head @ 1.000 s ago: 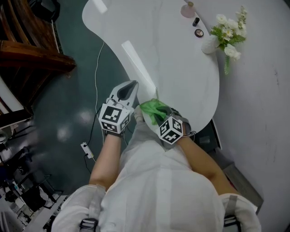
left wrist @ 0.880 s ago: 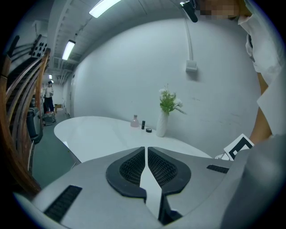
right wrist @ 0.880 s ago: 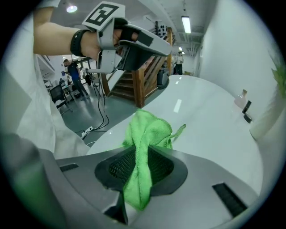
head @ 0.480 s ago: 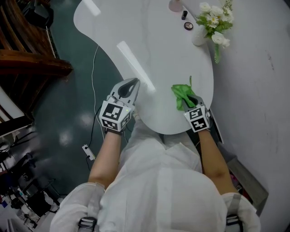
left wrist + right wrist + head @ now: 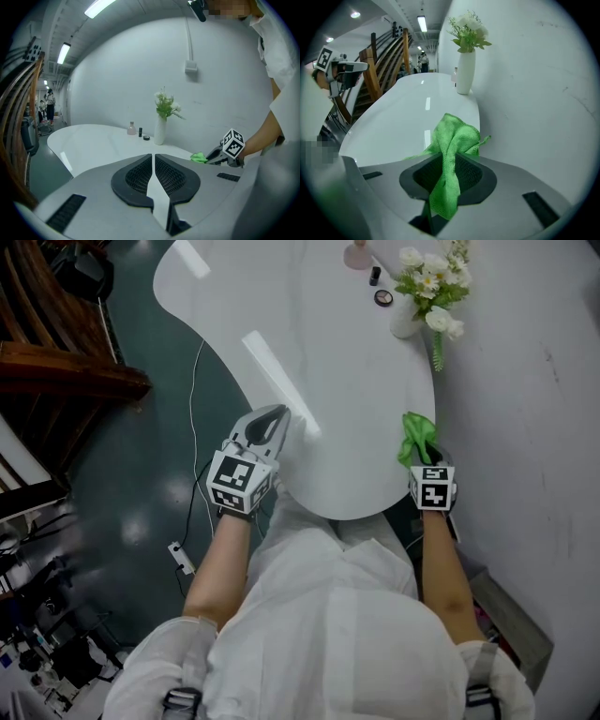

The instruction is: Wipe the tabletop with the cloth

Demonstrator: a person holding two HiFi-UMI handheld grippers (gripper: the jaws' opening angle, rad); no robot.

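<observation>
Cloth (image 5: 416,432) slid right across the surface (image 5: 309,352), pinched by right hand-held gripper (image 5: 422,456); left hand-held gripper (image 5: 276,414) closed, empty; far part likely unwiped

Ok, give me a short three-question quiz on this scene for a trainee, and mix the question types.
1. Multiple choice: what is the right gripper holding? A) a sponge B) a green cloth C) a paper towel
2. True or false: the left gripper is shut with nothing between its jaws.
3. Fill in the blank: the white vase of flowers stands on the tabletop close to the ____.

Key: 1 B. 2 True. 3 wall.
</observation>
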